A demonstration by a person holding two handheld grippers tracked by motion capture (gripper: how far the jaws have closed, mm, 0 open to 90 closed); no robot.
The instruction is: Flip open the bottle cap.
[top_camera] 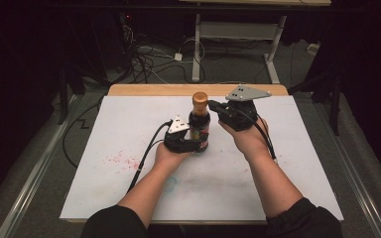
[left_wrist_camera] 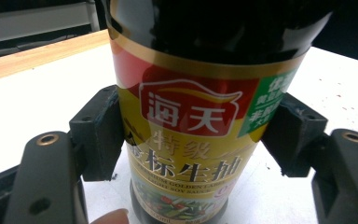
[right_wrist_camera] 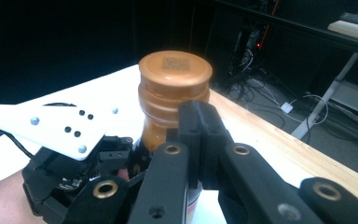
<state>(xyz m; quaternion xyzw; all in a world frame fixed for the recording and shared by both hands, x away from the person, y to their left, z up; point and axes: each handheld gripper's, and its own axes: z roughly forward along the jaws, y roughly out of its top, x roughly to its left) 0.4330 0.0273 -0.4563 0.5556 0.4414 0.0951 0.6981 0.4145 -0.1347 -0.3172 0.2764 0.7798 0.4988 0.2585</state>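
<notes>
A dark soy sauce bottle with an orange-brown cap stands upright in the middle of the white table top. My left gripper is shut on the bottle's lower body. Its two black pads press the red and yellow label from both sides. My right gripper comes in from the right at neck height. Its jaws are shut together with nothing between them, and their tip rests against the neck just below the cap. The left gripper's white plate lies beside the bottle.
Red specks mark the table top at the left. A wooden strip runs along the far edge. Beyond it on the floor lie cables and the legs of another desk.
</notes>
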